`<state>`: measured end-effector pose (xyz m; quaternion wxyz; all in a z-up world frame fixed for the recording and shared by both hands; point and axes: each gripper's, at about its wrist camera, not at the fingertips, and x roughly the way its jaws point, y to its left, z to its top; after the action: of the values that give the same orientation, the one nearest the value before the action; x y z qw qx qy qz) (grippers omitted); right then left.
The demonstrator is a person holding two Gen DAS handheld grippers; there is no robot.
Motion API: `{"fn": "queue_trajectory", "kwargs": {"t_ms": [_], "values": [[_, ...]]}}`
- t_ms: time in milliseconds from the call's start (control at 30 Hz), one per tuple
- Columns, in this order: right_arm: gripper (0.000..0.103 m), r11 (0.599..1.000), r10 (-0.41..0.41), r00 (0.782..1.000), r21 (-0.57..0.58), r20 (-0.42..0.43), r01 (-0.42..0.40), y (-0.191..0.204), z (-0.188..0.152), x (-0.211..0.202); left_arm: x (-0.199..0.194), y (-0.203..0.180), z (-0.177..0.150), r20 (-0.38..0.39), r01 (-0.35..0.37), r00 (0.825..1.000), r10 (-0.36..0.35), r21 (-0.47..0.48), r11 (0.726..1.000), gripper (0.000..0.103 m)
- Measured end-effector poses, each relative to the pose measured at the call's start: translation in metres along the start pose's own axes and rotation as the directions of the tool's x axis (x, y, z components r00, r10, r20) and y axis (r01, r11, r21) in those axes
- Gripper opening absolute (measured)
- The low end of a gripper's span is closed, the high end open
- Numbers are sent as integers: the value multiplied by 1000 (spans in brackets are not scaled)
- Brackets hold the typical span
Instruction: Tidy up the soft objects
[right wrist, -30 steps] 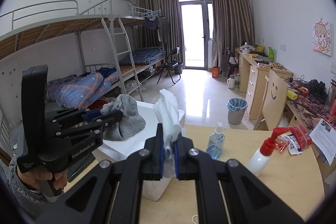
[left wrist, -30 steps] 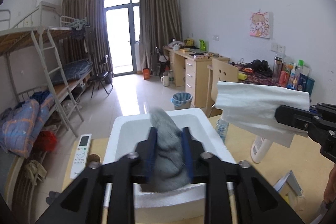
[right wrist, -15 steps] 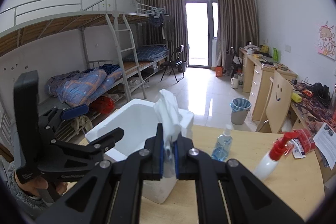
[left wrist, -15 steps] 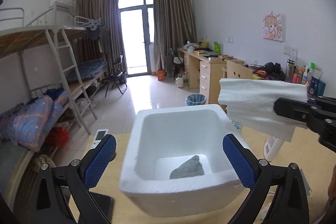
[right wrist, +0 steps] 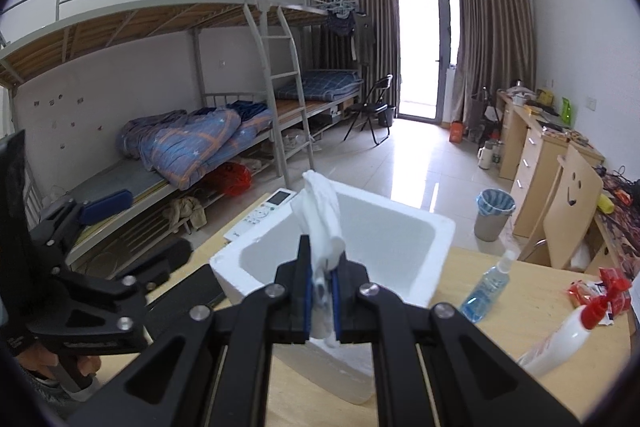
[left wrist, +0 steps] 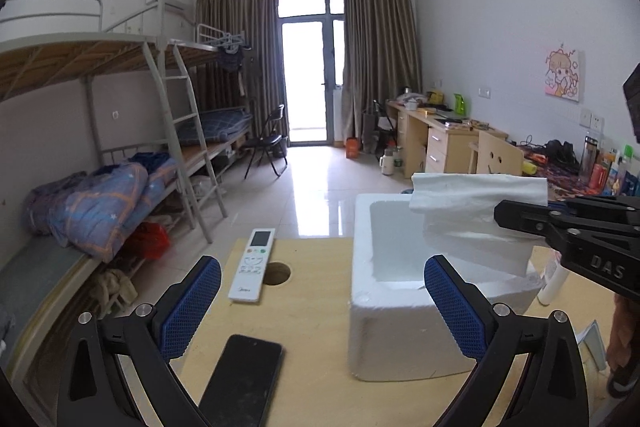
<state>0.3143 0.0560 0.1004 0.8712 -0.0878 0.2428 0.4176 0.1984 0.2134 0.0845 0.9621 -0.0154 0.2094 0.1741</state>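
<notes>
The left gripper (left wrist: 320, 301) is now hanging empty with its jaws spread wide. A second ago those jaws were clamped on a grey cloth over the foam box (left wrist: 400, 331); half a second ago the cloth was lying on the box floor. From the current angles the box interior is mostly hidden, so the grey cloth is not showing, though it is presumably sitting inside. The gripper has also been swinging away toward 9 o'clock: the box, previously dead ahead, is now sitting at about 3 o'clock in its view, with the remote control (left wrist: 253, 265) and a dark phone (left wrist: 242, 379) lying on the counter (left wrist: 316, 343) ahead of it.

The right gripper (right wrist: 321, 293) is keeping its jaws closed on the white cloth (right wrist: 322, 223), which is sticking upright out of them. Over the last second it has been closing in on the box, and the cloth is now hovering above the opening at roughly 12 o'clock, not yet lowered inside.

That means one soft item is apparently stowed and the second is on the verge of going in. The next move probably calls for dipping the cloth below the rim before letting go, since a floppy fold released high could drape over the wall instead. A spray bottle (right wrist: 486, 287) is standing near the box at 3 o'clock.
</notes>
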Motion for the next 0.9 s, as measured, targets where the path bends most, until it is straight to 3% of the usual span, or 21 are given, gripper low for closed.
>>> {"fn": "queue_trajectory", "kwargs": {"t_ms": [300, 367, 433, 500, 900], "values": [[11, 999, -34, 998, 32, -47, 36, -8, 0, 13, -6, 7, -8, -3, 7, 1000, -7, -15, 1000, 102], [28, 998, -53, 997, 29, -53, 55, -7, 0, 12, -8, 7, -9, 1, 7, 1000, -7, -19, 1000, 102], [74, 998, -55, 998, 35, -37, 56, -5, 1, 10, -9, 7, -8, 2, 5, 1000, -5, -19, 1000, 102], [82, 998, -53, 999, 36, -8, 54, -3, 1, 4, -10, 6, -8, 4, 10, 1000, -10, -20, 1000, 102], [83, 997, -58, 998, 52, 15, 57, -6, -3, -18, -27, 1, -14, 26, 12, 1000, -12, -25, 1000, 102]]}}
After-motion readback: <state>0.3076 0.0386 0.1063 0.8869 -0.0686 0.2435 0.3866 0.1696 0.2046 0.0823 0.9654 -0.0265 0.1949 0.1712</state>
